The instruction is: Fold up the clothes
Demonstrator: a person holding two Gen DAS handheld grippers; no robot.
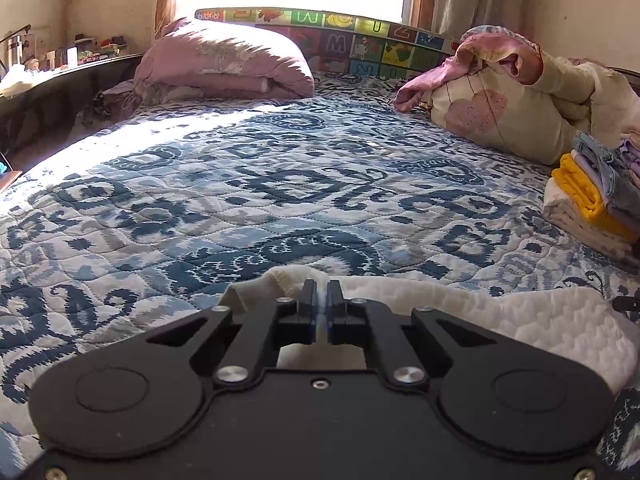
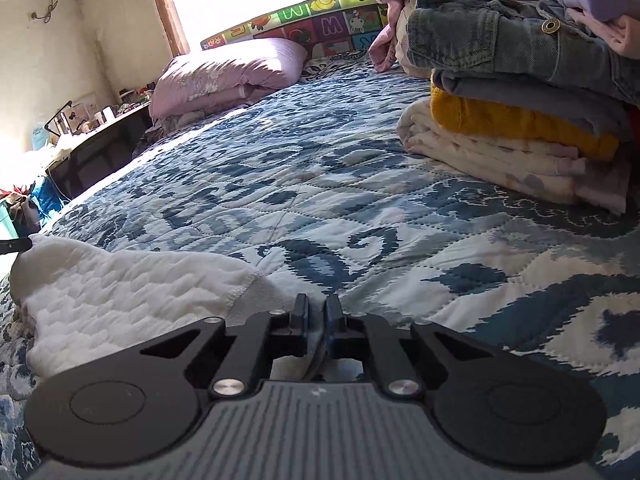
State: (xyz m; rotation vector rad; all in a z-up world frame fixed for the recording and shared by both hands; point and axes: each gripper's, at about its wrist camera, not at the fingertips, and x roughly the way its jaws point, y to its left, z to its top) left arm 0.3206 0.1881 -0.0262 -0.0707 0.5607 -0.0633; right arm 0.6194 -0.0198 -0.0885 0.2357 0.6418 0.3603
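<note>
A white textured garment [image 1: 520, 320] lies on the blue patterned quilt [image 1: 280, 184] at the bed's near edge. My left gripper [image 1: 321, 292] is shut on the garment's left end, with a fold of white cloth bunched around the fingers. My right gripper [image 2: 317, 308] is shut on the garment's right end [image 2: 120, 292], with cloth pinched between the jaws. The other gripper's tip shows at the edge of each view [image 1: 626, 303] [image 2: 16, 245]. The garment stretches between the two grippers.
A stack of folded clothes [image 2: 520, 120] with denim on top sits on the right side of the bed, also in the left wrist view [image 1: 592, 196]. A pink duvet [image 1: 224, 68], pillows [image 1: 500, 108] and a colourful alphabet mat [image 1: 360, 40] lie at the head. A dark cluttered desk [image 1: 52, 80] stands left.
</note>
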